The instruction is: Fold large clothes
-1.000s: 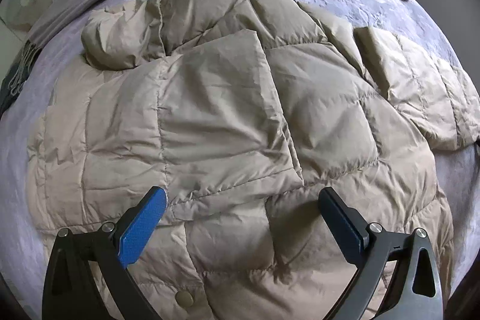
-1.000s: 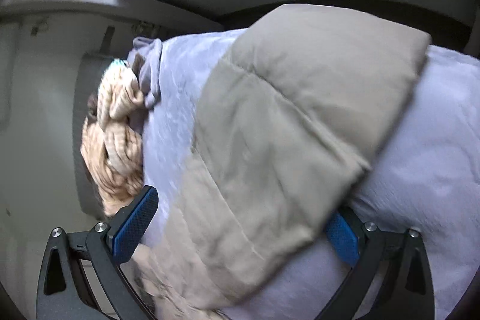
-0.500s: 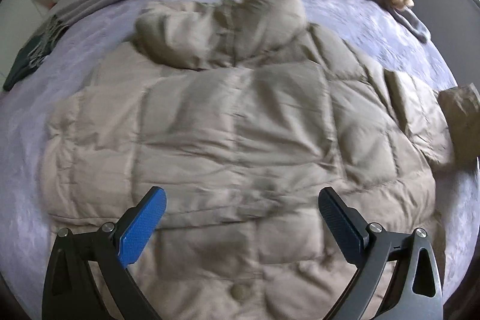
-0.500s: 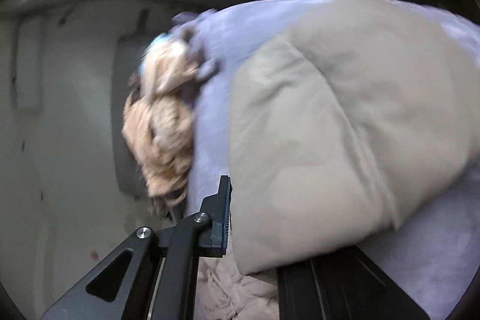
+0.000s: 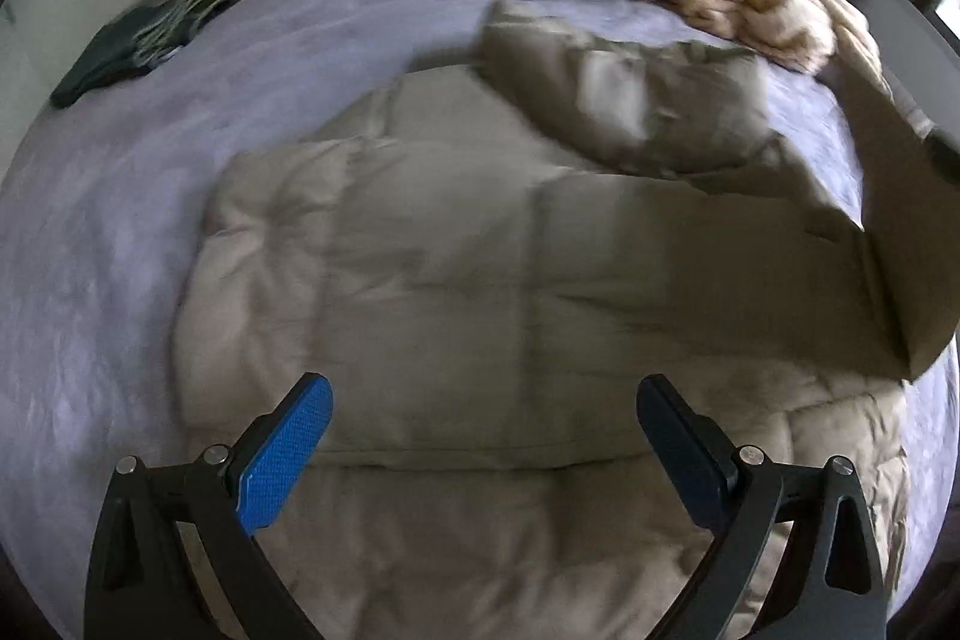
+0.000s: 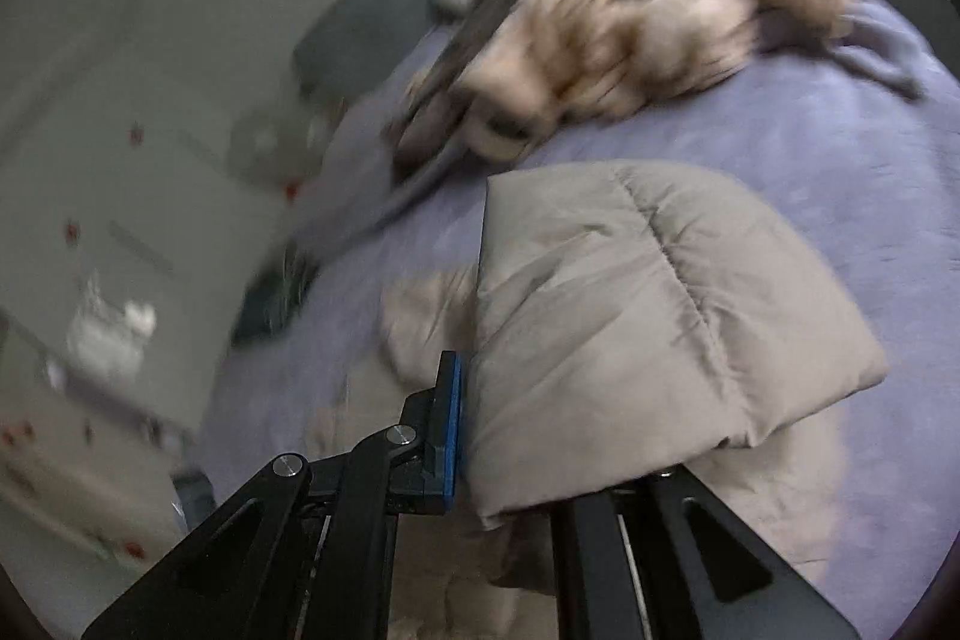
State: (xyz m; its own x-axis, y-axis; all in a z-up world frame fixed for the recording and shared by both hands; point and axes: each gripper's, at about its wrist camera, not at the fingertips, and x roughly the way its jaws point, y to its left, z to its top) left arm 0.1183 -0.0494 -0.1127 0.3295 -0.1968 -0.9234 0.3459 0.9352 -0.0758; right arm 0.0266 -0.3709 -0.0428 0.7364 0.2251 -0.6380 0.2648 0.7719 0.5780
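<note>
The right claw (image 6: 474,436) shows one blue pad only; the jacket sleeve (image 6: 630,340) hides the other. The heap of clothes (image 6: 630,22) at the far edge of the bed (image 6: 840,172) is motion-blurred. Items on the white surface (image 6: 114,334) at left are unreadable.

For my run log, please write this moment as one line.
right claw: shut on jacket sleeve, lifted | left claw: open, over jacket | bed

I am looking into a home bedroom: a bed under a lavender bedspread (image 5: 198,112) fills both views, a heap of cream knitwear (image 6: 648,28) lies at its far side, and pale cabinet fronts (image 6: 120,148) stand to the left.
</note>
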